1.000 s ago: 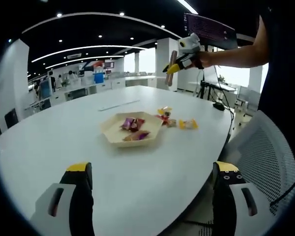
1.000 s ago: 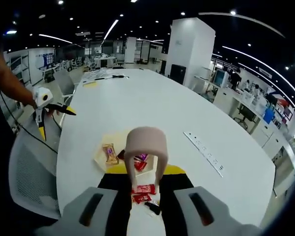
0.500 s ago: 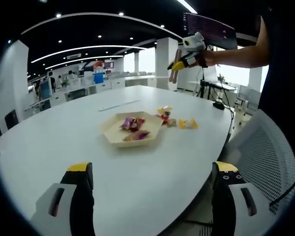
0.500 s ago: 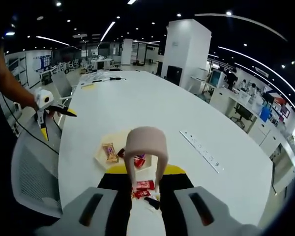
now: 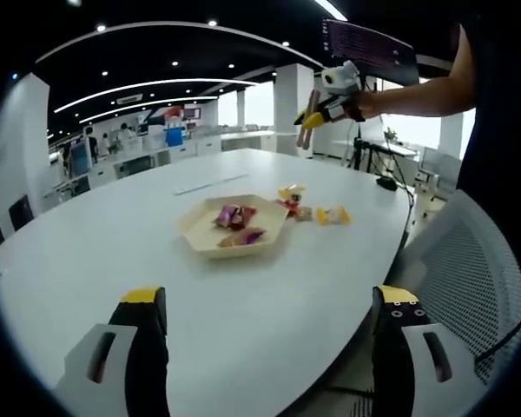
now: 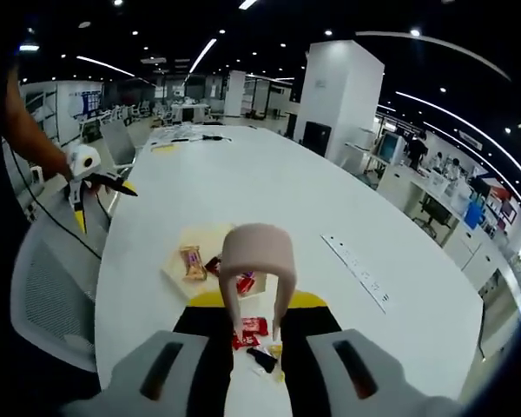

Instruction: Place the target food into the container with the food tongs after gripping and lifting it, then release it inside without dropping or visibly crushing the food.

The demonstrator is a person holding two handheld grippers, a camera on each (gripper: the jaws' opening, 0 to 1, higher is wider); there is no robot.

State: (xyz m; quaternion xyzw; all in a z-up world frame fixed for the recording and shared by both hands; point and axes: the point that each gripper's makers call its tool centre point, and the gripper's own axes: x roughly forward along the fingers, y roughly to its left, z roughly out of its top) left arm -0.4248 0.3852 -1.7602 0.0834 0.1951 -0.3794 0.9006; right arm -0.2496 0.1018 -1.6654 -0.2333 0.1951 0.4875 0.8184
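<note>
Right gripper (image 6: 252,326): jaws clenched on the tan food tongs (image 6: 257,269), held above the white table (image 6: 269,187). Left gripper (image 5: 265,347): jaws released, spread wide. Wrapped candies (image 5: 291,207) lie just beside the hexagonal tray (image 5: 200,234); wrapper print is illegible.

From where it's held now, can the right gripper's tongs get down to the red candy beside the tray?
Probably yes. The right gripper holds the tongs high above the red candy, tips pointing down at it, with open air between. The tray sits off to one side.
</note>
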